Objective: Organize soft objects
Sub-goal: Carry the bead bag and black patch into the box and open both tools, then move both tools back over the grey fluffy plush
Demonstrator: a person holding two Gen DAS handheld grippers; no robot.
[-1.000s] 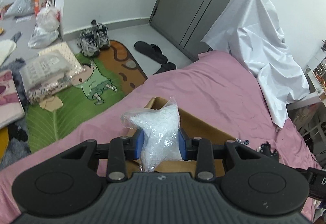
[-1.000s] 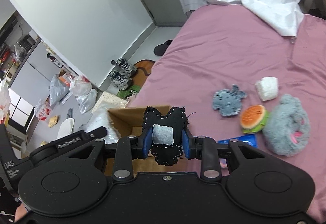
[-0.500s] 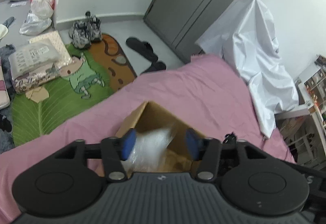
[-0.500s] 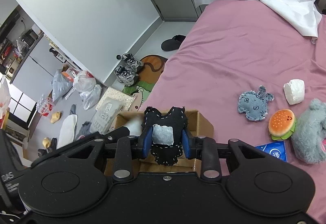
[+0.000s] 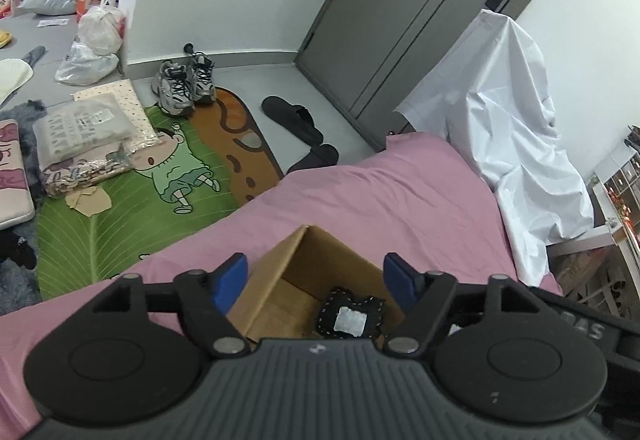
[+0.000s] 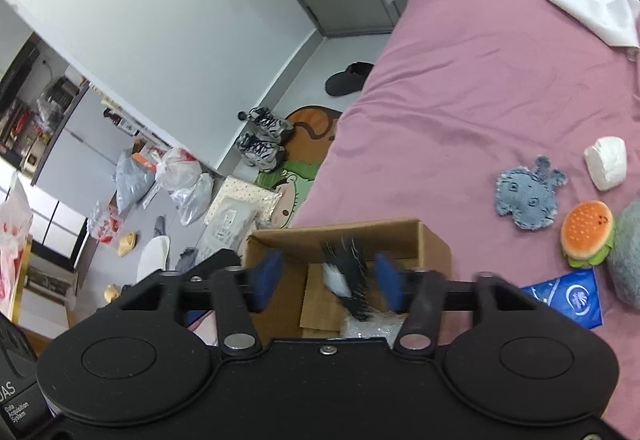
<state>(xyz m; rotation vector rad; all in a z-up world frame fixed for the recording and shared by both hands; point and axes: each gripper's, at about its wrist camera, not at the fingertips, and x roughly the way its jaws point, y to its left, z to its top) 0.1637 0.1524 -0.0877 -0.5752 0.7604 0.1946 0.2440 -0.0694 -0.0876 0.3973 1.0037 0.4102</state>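
So both tools are parked right over the open brown cardboard box (image 5: 320,280) that sits on the pink bedsheet (image 5: 400,192), and this is clearly the drop-off part of the job. The left tool (image 5: 316,280) has its blue pads spread wide with nothing between them. Just below and ahead of it, down on the box floor, lies the black stitched felt patch with a pale grey square (image 5: 352,318).

The right tool (image 6: 328,276) is spread wide too. In its view the black patch (image 6: 346,276) shows as a motion-smeared streak between the pads, touching neither one as far as I can tell, so I'd call it mid-fall or just landing. Right under it there's a crinkly clear plastic bag (image 6: 370,326) already inside the box.

Everything left to sort is off to the right of the right tool on the bed: a blue-grey denim animal patch (image 6: 528,198), a small white padded bundle (image 6: 606,168), an orange plush burger (image 6: 588,238), a grey fluffy plush (image 6: 628,264) and a blue foil packet (image 6: 568,298).

My guess for the next move: lift clear of the box walls, swing the right tool over to that pile, and pinch one item. The denim patch lies flat, so it probably needs an edge grab.
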